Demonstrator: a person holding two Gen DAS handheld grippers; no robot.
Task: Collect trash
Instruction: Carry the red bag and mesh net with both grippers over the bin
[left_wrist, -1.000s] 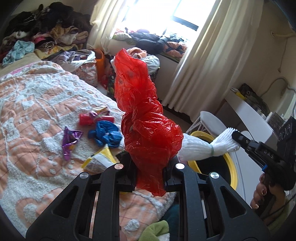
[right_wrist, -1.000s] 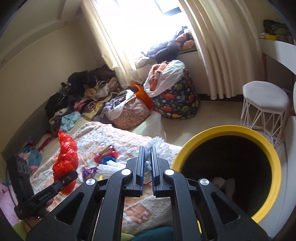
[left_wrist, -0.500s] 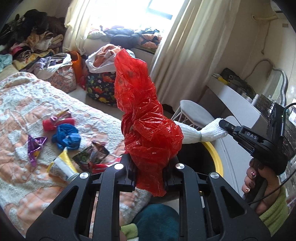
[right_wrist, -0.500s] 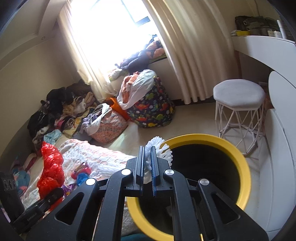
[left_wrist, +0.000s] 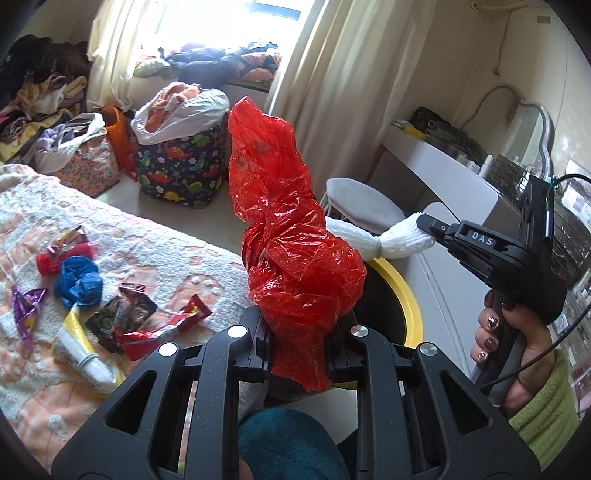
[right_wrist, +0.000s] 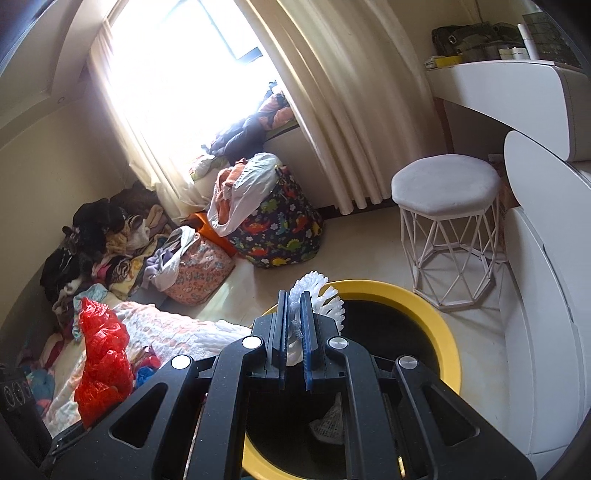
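My left gripper (left_wrist: 299, 347) is shut on a crumpled red plastic bag (left_wrist: 291, 251), which stands up between its fingers; the same red bag (right_wrist: 101, 354) shows at the lower left of the right wrist view. My right gripper (right_wrist: 294, 332) is shut on a white foam net sleeve (right_wrist: 317, 299), held over the black bin with a yellow rim (right_wrist: 436, 310). From the left wrist view that right gripper (left_wrist: 424, 223) holds the white sleeve (left_wrist: 373, 240) above the bin's yellow rim (left_wrist: 404, 295). A white scrap (right_wrist: 328, 424) lies inside the bin.
Several wrappers (left_wrist: 122, 317) and a blue wad (left_wrist: 79, 282) lie on the patterned bedspread (left_wrist: 155, 240). A white stool (right_wrist: 447, 225) and white dresser (right_wrist: 535, 277) stand by the bin. Laundry bags (right_wrist: 273, 225) and clothes piles (right_wrist: 99, 243) crowd the window side.
Both grippers have swung right, away from the bed and toward the bin. The white sleeve now hangs over the bin's opening, and the red bag has come close to its rim.
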